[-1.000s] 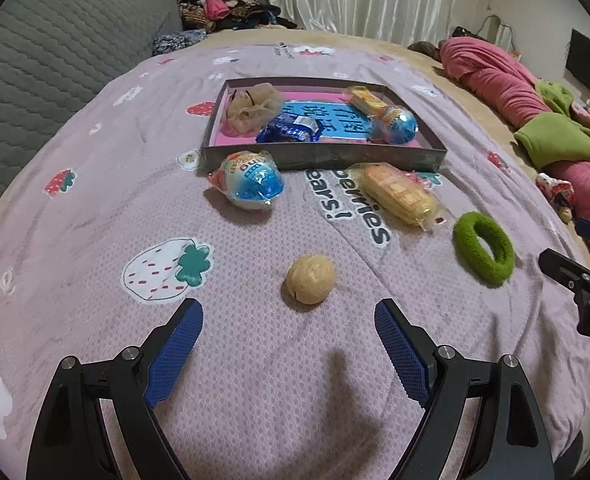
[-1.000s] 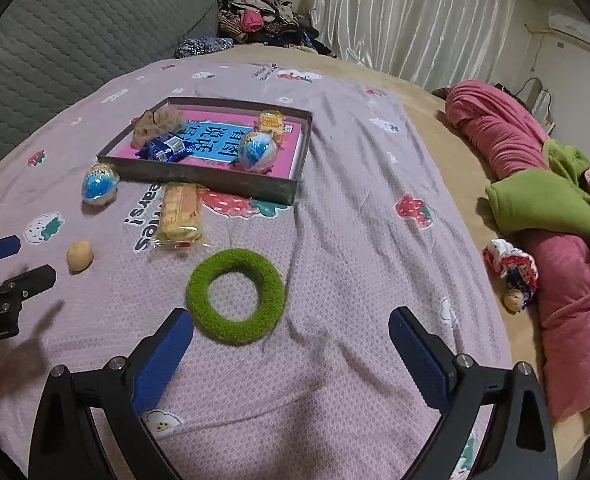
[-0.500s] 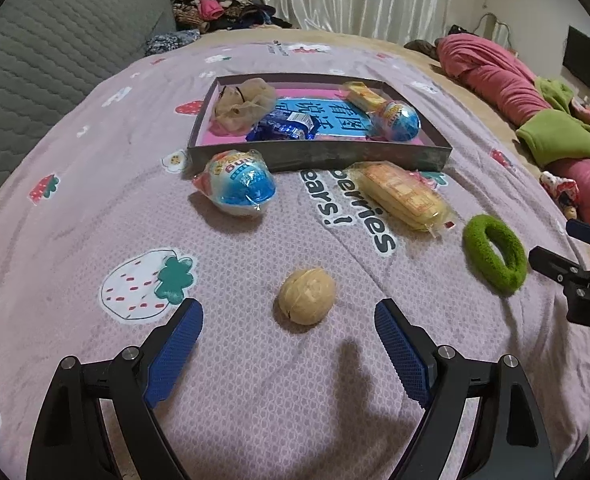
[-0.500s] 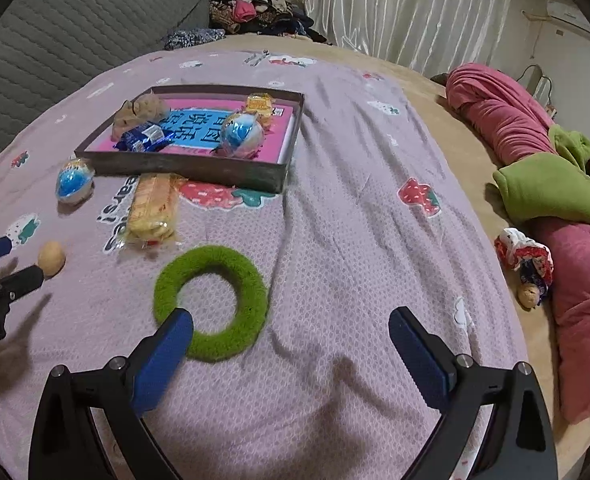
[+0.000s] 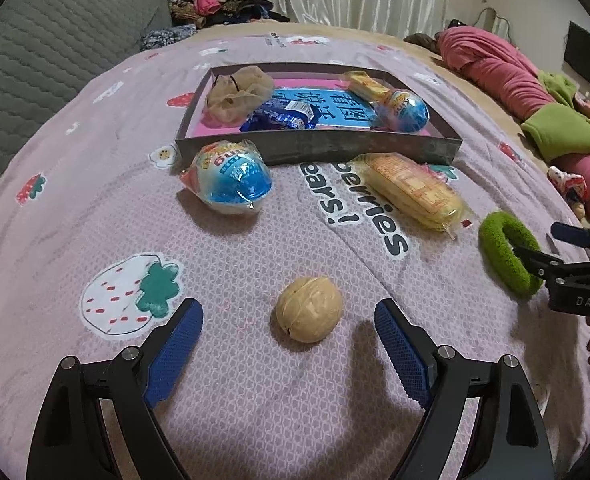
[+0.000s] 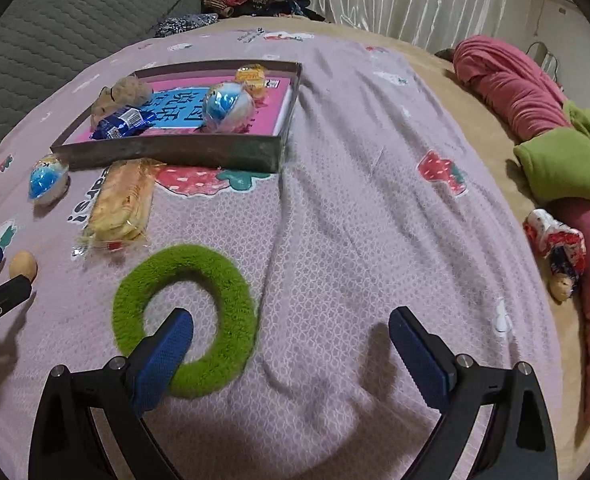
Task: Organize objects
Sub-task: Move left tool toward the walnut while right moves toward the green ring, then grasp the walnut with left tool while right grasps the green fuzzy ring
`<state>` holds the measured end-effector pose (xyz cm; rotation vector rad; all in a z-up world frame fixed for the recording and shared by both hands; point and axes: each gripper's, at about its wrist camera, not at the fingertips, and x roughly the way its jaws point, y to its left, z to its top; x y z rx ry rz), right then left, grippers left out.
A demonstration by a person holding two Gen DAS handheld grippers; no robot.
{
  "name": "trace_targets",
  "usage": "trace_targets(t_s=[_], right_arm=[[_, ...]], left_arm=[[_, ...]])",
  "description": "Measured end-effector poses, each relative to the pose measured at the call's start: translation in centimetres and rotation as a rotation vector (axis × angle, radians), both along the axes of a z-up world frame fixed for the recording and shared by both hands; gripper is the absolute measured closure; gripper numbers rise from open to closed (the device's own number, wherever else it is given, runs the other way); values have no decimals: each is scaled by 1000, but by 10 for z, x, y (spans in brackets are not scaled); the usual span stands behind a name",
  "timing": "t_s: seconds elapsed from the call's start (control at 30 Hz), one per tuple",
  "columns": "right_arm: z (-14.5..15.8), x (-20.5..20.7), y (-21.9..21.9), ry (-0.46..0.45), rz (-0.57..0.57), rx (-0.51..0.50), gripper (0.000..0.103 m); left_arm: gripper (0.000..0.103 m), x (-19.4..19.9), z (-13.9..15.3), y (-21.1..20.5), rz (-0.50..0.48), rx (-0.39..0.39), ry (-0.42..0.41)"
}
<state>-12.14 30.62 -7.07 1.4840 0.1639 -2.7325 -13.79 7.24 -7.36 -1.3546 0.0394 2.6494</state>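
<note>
Lilac bedspread [image 5: 95,208] with strawberry prints covers the bed and carries everything. Left tool [image 5: 289,330] hangs spread wide, gripping nothing, with the walnut [image 5: 309,309] lying on the cloth just ahead of the gap between its blue pads. Beyond the walnut lie a blue-and-white wrapped egg [image 5: 231,182] and a yellow biscuit pack [image 5: 413,192], both just in front of the dark tray [image 5: 319,148]. Inside the tray sit a beige pouch [image 5: 237,94], a blue foil wrapper [image 5: 281,116], a second wrapped egg [image 5: 407,110] and a small yellow packet [image 5: 365,84].

Right tool [image 6: 291,330] is also released and empty; its left pad sits over the hole of the green fuzzy ring [image 6: 185,320], which lies flat near the biscuit pack. To the right, off the spread, are pink and green bedding [image 6: 551,152] and a small doll [image 6: 557,248].
</note>
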Motion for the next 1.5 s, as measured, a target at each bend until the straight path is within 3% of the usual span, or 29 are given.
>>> trace_targets(t_s=[0.37,0.53,0.6,0.67,0.73,0.8,1.0,1.27,1.4,1.5], right_arm=[[-8,-11,-2,1,12,-25,4],[-8,-16,-8,8,43,-52,20],[-8,-16,-11,10,52,-55,25],[-7,-17,-14,14,64,-55,30],[-8,-17,-15,10,71,-64,36],[-8,-15,-14,7,66,-88,42],[-4,-1,-16,38,75,-119,66],[4,19,-16,56,84,-169,73],[8,22,-14,79,75,-167,85],[15,26,-7,103,69,-194,88]], left_arm=[[15,-8,-9,-3,19,11,0],[18,-10,-10,-4,16,14,-4],[42,-9,-9,-5,12,18,2],[52,-10,-9,-4,4,12,2],[55,-10,-11,-4,0,6,-5],[73,-8,-10,-6,-5,23,-1],[73,-4,-11,-3,-12,17,5],[73,3,-10,-2,-15,14,-1],[73,7,-10,-3,-15,27,-3],[73,7,-9,-4,-11,39,-4]])
